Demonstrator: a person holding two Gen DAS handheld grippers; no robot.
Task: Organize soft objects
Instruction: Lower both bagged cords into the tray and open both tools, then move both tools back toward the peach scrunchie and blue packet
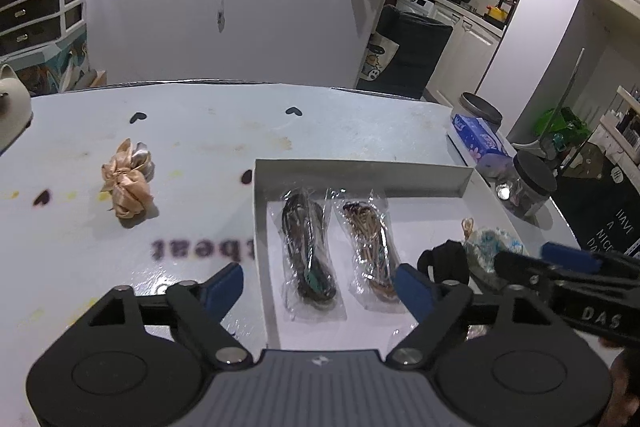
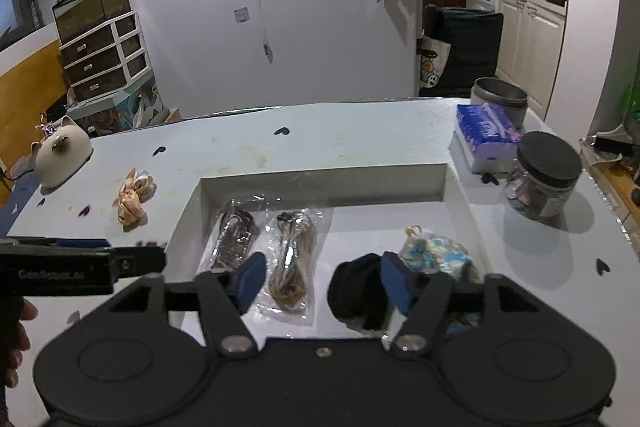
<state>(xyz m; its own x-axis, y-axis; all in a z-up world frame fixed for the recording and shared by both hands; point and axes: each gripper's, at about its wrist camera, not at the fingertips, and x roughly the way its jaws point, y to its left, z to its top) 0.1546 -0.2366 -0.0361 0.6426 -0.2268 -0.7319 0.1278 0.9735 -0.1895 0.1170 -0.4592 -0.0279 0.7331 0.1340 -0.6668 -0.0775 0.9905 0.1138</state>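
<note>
A white shallow box (image 1: pixel 360 173) (image 2: pixel 320 179) lies on the table. In it lie two plastic packets, a dark one (image 1: pixel 306 251) (image 2: pixel 234 235) and a tan one (image 1: pixel 370 247) (image 2: pixel 294 255), a black fabric piece (image 1: pixel 446 261) (image 2: pixel 358 291), and a blue-white floral pouch (image 1: pixel 494 251) (image 2: pixel 438 253). A beige satin bow (image 1: pixel 126 183) (image 2: pixel 132 201) lies on the table left of the box. My left gripper (image 1: pixel 320 287) is open over the box's front left, empty. My right gripper (image 2: pixel 324 281) is open above the box front, beside the black fabric.
A tissue pack (image 2: pixel 486 131), a black-lidded glass jar (image 2: pixel 544 179) and a grey tin (image 2: pixel 498 97) stand right of the box. A ceramic cat figure (image 2: pixel 60 151) sits at the table's far left. The table's (image 1: pixel 224 131) far edge runs along the wall.
</note>
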